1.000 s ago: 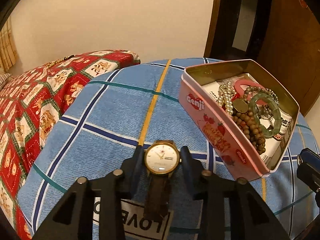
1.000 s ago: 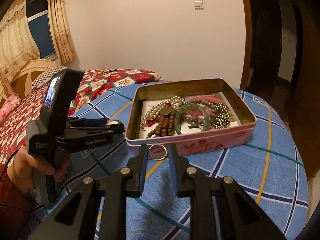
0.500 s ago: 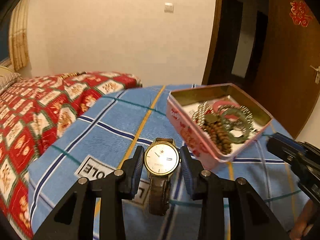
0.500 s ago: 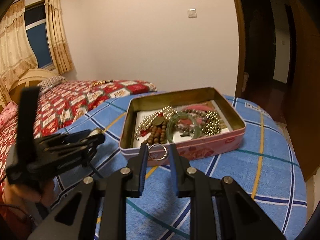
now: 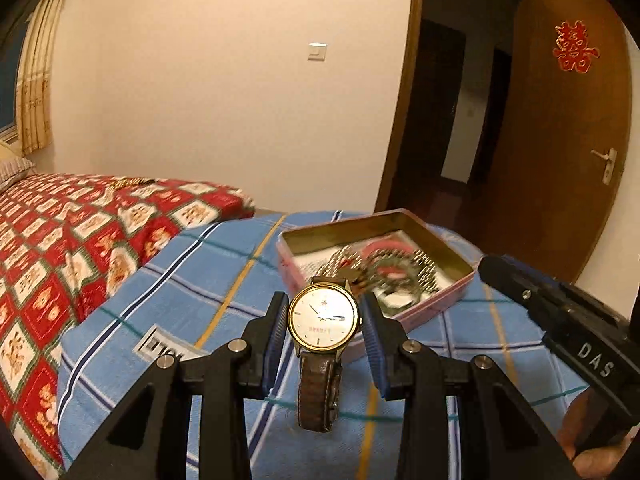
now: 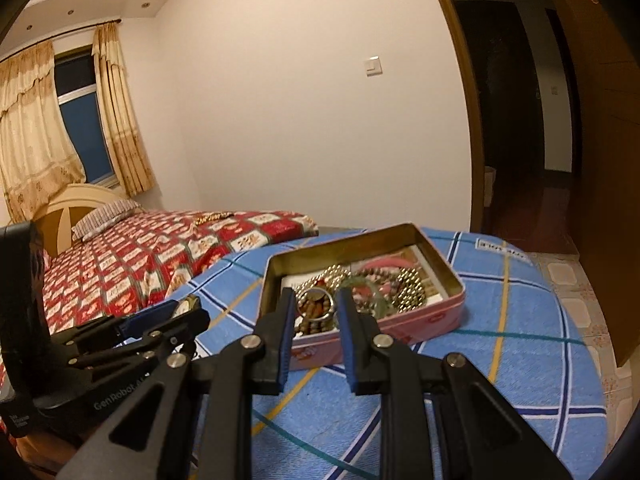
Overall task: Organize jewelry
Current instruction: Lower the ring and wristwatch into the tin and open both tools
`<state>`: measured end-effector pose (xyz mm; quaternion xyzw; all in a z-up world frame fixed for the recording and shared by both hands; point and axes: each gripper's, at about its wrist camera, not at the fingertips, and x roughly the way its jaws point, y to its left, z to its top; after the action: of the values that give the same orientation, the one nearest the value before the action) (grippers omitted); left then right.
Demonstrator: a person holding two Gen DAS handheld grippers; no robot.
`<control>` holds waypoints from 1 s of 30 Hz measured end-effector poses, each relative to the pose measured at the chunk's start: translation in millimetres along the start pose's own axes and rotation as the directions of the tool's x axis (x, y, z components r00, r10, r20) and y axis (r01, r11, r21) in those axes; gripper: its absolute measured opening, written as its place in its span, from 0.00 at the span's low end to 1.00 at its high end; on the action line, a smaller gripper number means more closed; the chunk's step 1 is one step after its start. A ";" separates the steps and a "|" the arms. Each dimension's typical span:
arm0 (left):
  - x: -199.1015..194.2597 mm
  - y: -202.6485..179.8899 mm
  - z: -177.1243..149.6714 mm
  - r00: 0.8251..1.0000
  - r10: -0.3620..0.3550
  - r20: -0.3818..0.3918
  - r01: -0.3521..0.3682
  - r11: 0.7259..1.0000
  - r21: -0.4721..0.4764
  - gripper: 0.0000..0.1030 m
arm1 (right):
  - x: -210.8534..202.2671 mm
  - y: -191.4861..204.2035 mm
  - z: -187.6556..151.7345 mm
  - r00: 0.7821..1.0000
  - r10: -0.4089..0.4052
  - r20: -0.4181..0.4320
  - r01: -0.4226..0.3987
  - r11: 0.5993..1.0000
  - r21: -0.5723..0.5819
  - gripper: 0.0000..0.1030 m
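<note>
My left gripper is shut on a gold-rimmed watch with a white dial; its brown leather strap hangs down above the blue checked cloth. My right gripper is shut on a small silver ring, held in front of the near wall of the pink tin. The pink tin lies open on the cloth, holding pearl strands, brown wooden beads, a green bangle and a pink bangle. In the right wrist view the left gripper sits to the left of the tin.
The tin rests on a round table under a blue checked cloth. A bed with a red patterned cover lies to the left, with a gold chain on it. A wooden door stands open at the right.
Both grippers have risen and tilted up, so more wall and door show. The watch now hangs higher, in front of the tin's near corner. The ring now overlaps the tin's contents.
</note>
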<state>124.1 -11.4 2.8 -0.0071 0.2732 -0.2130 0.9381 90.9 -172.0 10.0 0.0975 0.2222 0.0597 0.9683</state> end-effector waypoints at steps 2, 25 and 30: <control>0.8 -3.9 5.9 1.000 -0.008 0.015 0.008 1.000 0.005 0.36 | -2.3 -4.0 4.8 1.000 -0.011 0.012 0.011 1.000 0.002 0.24; 131.5 -15.3 49.8 0.996 0.033 -0.079 -0.035 0.999 -0.015 0.36 | 121.5 -70.0 53.7 0.991 -0.074 -0.111 0.083 0.993 0.083 0.24; 151.4 -9.8 35.3 0.987 0.045 -0.154 -0.048 0.999 -0.016 0.36 | 137.8 -72.8 44.0 0.980 -0.043 -0.196 0.057 0.996 0.069 0.24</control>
<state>253.5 -85.0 -43.0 0.0067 0.3467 -0.1883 0.9189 238.8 -228.2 -24.5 0.1213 0.3203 0.0363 0.9388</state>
